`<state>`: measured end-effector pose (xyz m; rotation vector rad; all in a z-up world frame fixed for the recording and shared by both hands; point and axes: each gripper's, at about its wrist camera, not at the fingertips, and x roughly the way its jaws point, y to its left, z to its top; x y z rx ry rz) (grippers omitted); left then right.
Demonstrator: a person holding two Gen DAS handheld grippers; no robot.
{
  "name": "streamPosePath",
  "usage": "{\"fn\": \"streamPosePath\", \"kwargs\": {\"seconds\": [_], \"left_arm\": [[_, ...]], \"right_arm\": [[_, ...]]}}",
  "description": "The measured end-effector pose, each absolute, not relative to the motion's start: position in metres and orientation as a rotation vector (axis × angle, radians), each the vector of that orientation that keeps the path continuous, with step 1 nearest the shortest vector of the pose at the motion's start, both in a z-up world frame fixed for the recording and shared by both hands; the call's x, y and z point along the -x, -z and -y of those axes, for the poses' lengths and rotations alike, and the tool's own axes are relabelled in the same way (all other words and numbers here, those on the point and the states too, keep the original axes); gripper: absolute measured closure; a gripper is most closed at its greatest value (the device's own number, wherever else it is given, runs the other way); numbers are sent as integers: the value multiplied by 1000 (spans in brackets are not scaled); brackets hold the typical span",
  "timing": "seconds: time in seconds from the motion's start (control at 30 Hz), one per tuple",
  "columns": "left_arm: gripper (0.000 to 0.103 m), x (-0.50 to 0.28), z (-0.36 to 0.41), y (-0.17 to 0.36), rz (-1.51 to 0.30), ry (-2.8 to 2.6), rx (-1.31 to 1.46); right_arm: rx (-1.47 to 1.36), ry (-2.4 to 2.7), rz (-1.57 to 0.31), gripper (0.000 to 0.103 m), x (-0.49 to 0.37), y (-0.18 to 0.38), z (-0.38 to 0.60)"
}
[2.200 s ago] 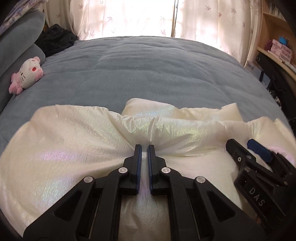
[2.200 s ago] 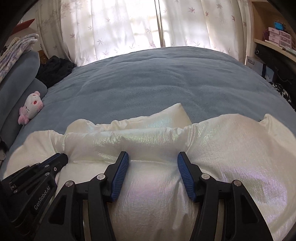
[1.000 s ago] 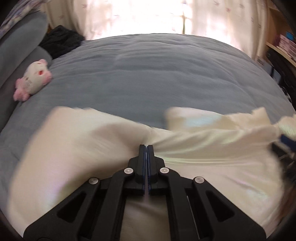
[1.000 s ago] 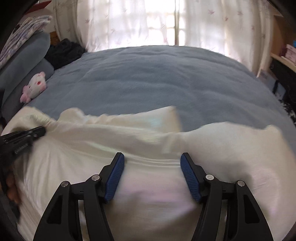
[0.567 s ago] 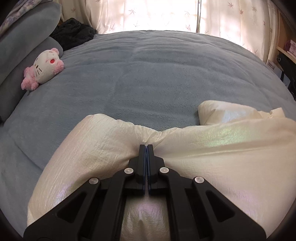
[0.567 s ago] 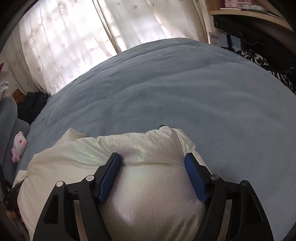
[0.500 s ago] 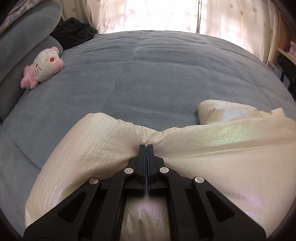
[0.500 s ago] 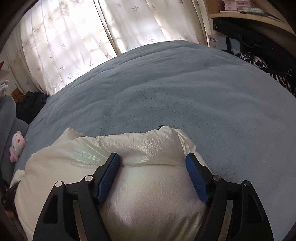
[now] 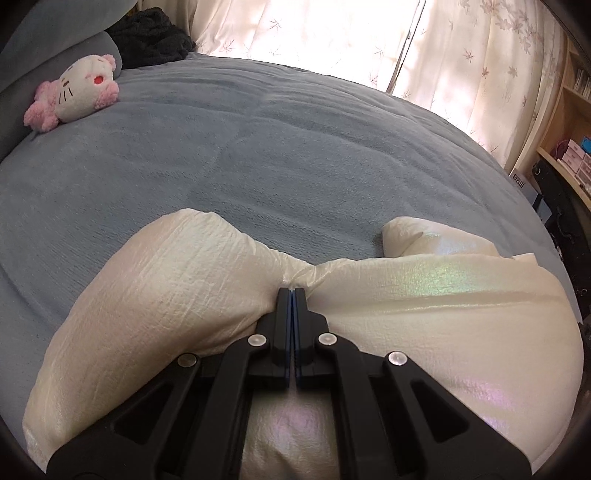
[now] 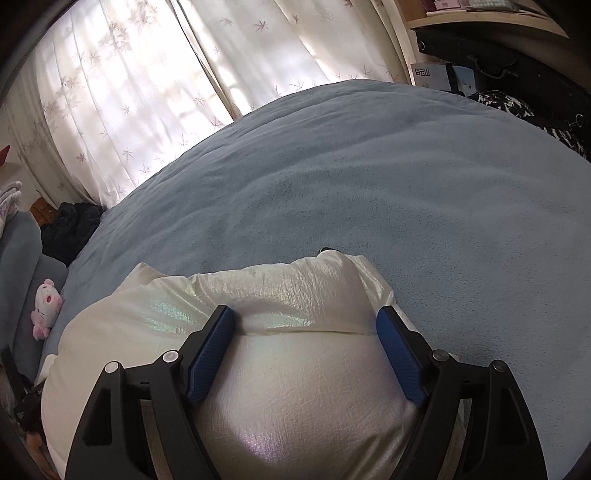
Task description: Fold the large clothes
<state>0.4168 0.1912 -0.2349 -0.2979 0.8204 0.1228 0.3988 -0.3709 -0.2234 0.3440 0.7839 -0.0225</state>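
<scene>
Left tool (image 9: pixel 293 293) pinches the cream jacket (image 9: pixel 424 314); right tool (image 10: pixel 306 332) has just spread apart.

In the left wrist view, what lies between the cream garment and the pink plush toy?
Only bare blue blanket lies between the cream garment and the plush toy in the left wrist view; nothing else rests there.

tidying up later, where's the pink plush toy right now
The pink plush toy lies at the upper left of the left wrist view, on the blue blanket beside the grey pillow.
</scene>
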Motion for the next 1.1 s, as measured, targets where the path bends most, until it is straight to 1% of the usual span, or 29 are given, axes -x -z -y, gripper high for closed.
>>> {"fn": "streamPosePath", "kwargs": {"seconds": [0.2, 0.27, 0.4, 0.43, 0.6, 0.73, 0.83, 0.87, 0.9, 0.93, 0.97, 1.0, 1.03, 1.1], "left_arm": [[102, -417, -193, 237, -817, -112, 315], [102, -417, -193, 237, -821, -112, 313], [102, -419, -191, 233, -853, -118, 296], [102, -421, -190, 231, -869, -120, 288], [102, -415, -188, 208, -920, -176, 244], [102, -389, -190, 175, -911, -223, 220], [101, -359, -192, 146, -881, -191, 213], [99, -342, -192, 134, -868, -173, 210], [93, -330, -193, 126, -859, -153, 211], [83, -313, -193, 117, -851, -136, 212], [76, -299, -194, 110, -847, -127, 213], [59, -281, -195, 103, -840, -118, 217], [47, -261, -196, 96, -833, -114, 221], [44, -229, -198, 88, -826, -106, 228]], "right_arm": [[-293, 52, -799, 20, -398, 221, 362], [-263, 76, -809, 18, -398, 220, 357], [-219, 143, -866, 9, -405, 218, 350], [-220, 154, -887, 8, -408, 217, 349], [-179, 222, -960, 7, -409, 195, 337], [-296, 153, -929, 7, -384, 160, 324], [-293, 87, -891, 7, -357, 132, 303], [-285, 66, -879, 7, -348, 125, 296], [-270, 35, -865, 7, -336, 116, 286], [-257, 15, -854, 7, -326, 109, 278], [-250, -3, -848, 7, -317, 104, 272], [-247, -30, -843, 7, -305, 99, 264], [-247, -44, -839, 7, -295, 96, 258], [-250, -83, -828, 7, -271, 89, 242]]}}
